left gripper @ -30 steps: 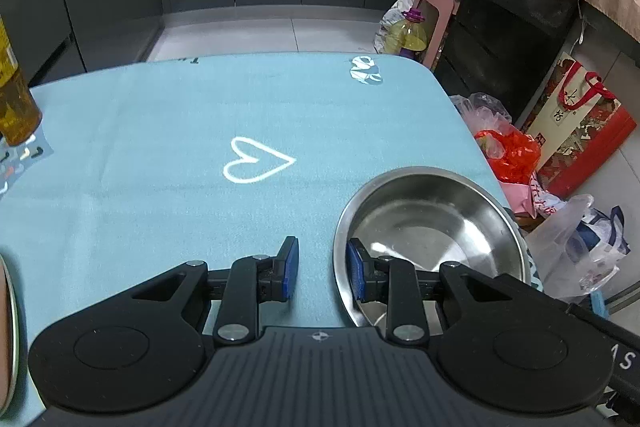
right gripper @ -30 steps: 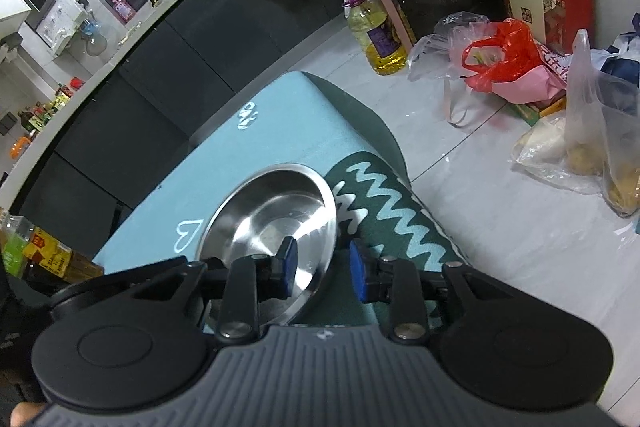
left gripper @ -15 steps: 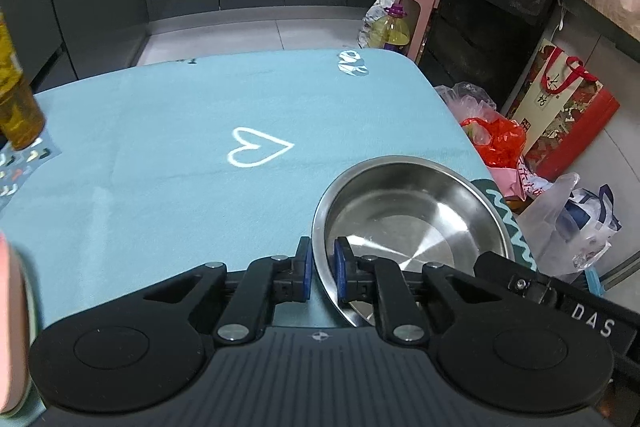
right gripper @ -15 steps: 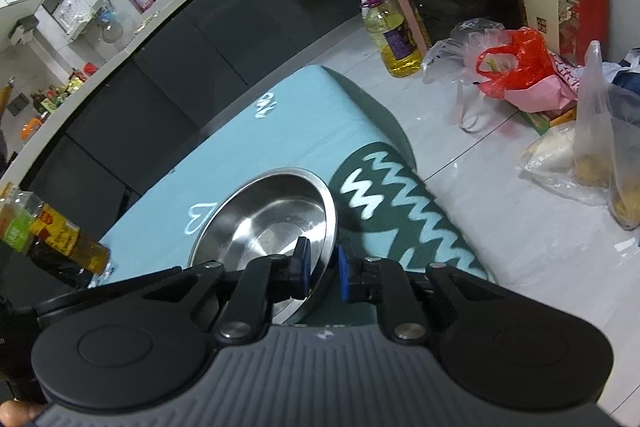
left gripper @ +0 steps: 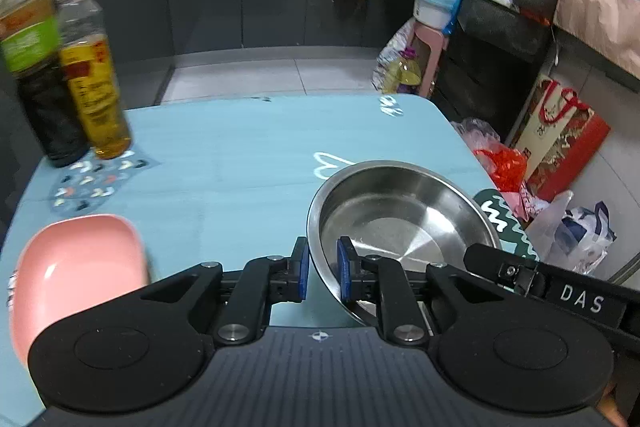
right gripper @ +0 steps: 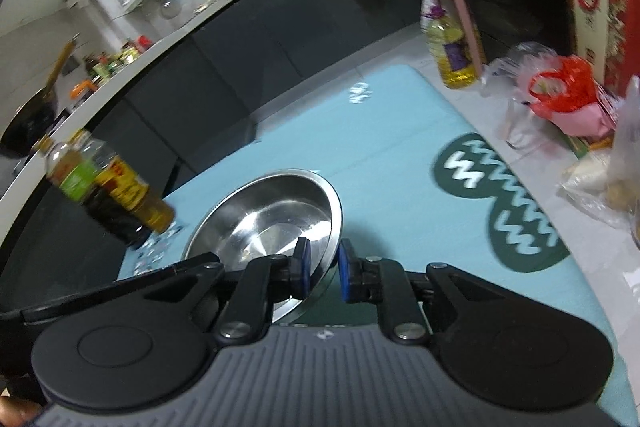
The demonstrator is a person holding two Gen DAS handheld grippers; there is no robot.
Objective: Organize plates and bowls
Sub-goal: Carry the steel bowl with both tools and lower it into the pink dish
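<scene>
While clamped on opposite rims by left gripper (left gripper: 319, 271) and right gripper (right gripper: 322, 269): steel bowl (left gripper: 400, 223) above cloth (left gripper: 240, 155).
Could slip from the narrow pinch if tilted, or hit pink plate (left gripper: 72, 267) at near left.

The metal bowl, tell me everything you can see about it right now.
The metal bowl is round, shallow and shiny, like stainless steel, with a flat rolled rim, and it is empty. The left gripper pinches its near rim on one side and the right gripper pinches the rim on the other, blue pads either side of the thin wall. It sits tilted over the light blue tablecloth, apparently lifted; contact underneath cannot be seen. Nothing else touches it.
</scene>
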